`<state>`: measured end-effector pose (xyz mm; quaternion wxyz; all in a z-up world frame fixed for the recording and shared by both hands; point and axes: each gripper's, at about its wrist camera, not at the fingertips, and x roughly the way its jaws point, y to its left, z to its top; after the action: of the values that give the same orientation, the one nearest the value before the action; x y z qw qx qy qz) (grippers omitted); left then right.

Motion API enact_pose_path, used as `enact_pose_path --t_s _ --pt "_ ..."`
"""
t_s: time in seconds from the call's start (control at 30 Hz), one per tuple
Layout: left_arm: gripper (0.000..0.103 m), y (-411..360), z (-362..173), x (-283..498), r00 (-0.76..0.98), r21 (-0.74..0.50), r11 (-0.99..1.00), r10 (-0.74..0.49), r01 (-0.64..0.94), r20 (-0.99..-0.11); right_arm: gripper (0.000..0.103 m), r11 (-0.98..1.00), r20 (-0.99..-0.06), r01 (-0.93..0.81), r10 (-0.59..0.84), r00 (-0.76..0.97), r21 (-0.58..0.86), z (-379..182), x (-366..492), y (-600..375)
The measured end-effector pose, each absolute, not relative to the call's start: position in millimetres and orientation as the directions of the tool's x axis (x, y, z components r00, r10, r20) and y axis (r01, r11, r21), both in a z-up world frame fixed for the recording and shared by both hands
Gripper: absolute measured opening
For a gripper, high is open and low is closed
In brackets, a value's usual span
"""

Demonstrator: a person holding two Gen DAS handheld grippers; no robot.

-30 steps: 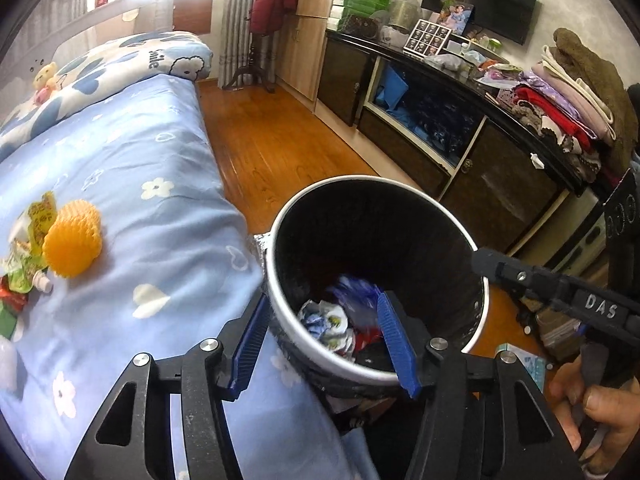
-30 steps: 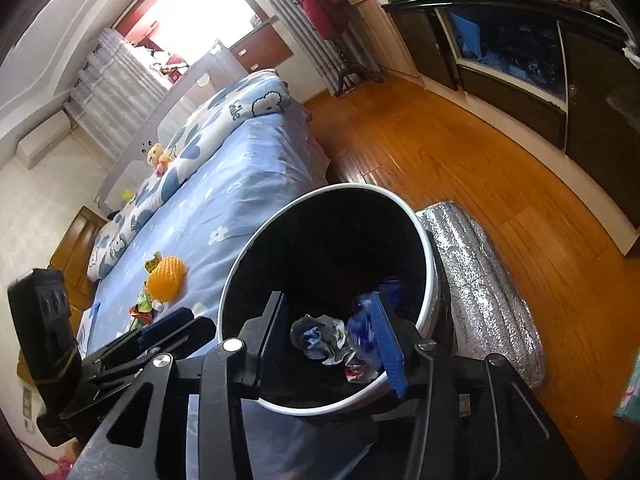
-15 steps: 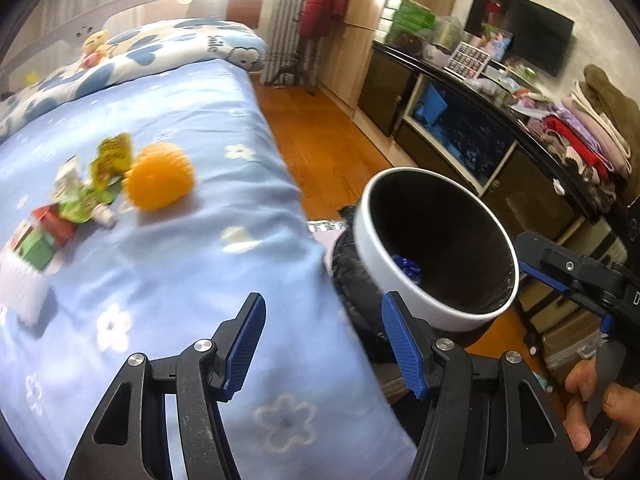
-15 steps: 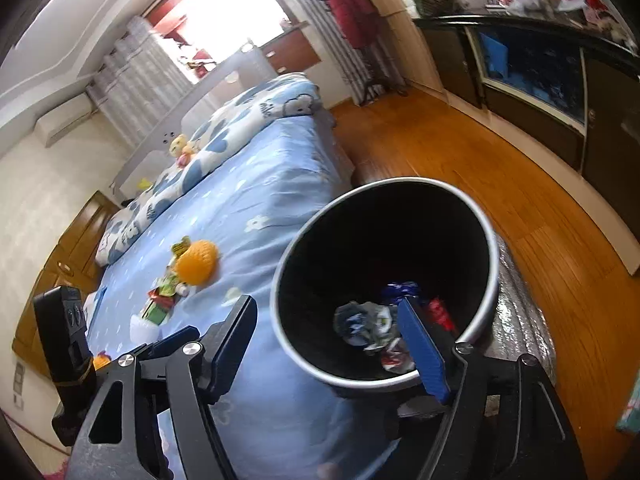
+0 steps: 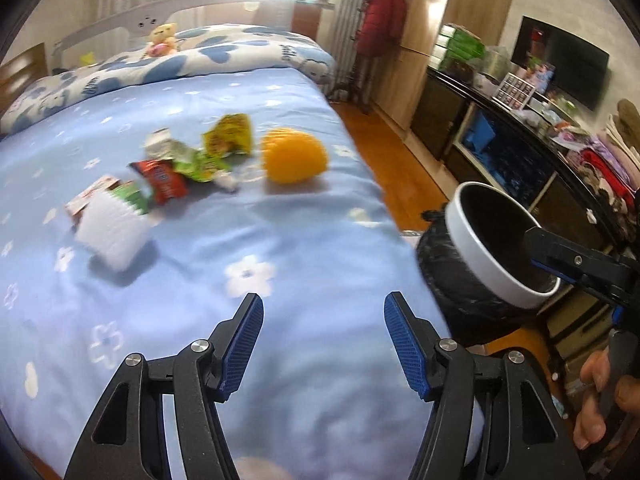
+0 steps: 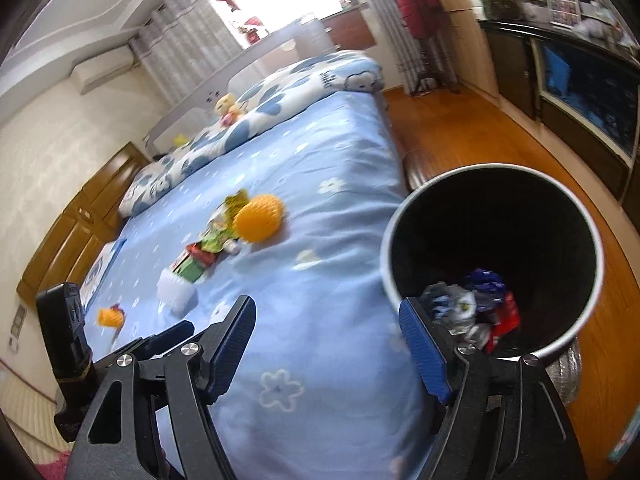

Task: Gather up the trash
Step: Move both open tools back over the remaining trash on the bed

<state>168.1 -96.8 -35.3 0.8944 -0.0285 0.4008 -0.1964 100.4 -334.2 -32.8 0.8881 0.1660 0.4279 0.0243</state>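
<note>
Several pieces of trash lie on the blue bed: an orange foam net, a yellow-green wrapper, a green wrapper, a red wrapper and a white ribbed foam piece. A small orange scrap lies nearer the bed's left side. My left gripper hovers over bare sheet short of the pile, its jaws opening with nothing between them. My right gripper is open and empty over the bed edge. The white-rimmed bin with a black liner stands to its right and holds crumpled wrappers.
The bin stands on the wooden floor against the bed's side, with a silver foil roll behind it. A dark cabinet lines the right wall. Pillows and a plush toy sit at the bed's head.
Both views have swung left, away from the bin and over the bed. The trash pile has come toward the centre. The right jaws have spread much wider, the left slightly.
</note>
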Motion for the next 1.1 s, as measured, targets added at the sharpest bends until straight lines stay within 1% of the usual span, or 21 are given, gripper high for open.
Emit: enact_pose_path --t_s 0.1,0.17,0.57,1.1 --pt "0.063 -82 -36 162 0.614 -0.21 0.931 -0.355 0.297 -0.705 0.082 0.948 -0.752 0.065 0.206 0.626 0.313 -37 107 -316" --pt "0.063 -72 -37 158 0.62 -0.215 0.938 -0.342 0.273 -0.706 0.083 0.948 -0.753 0.052 0.216 0.621 0.314 -40 110 -307" --pt "0.063 -33 -40 141 0.65 -0.223 0.964 -0.263 0.145 -0.713 0.083 0.947 -0.764 -0.024 0.274 0.584 0.321 -58 134 -260" --pt "0.063 1 -48 185 0.645 -0.233 0.971 -0.209 0.05 -0.735 0.083 0.952 -0.782 -0.048 0.276 0.559 0.302 -79 169 -231"
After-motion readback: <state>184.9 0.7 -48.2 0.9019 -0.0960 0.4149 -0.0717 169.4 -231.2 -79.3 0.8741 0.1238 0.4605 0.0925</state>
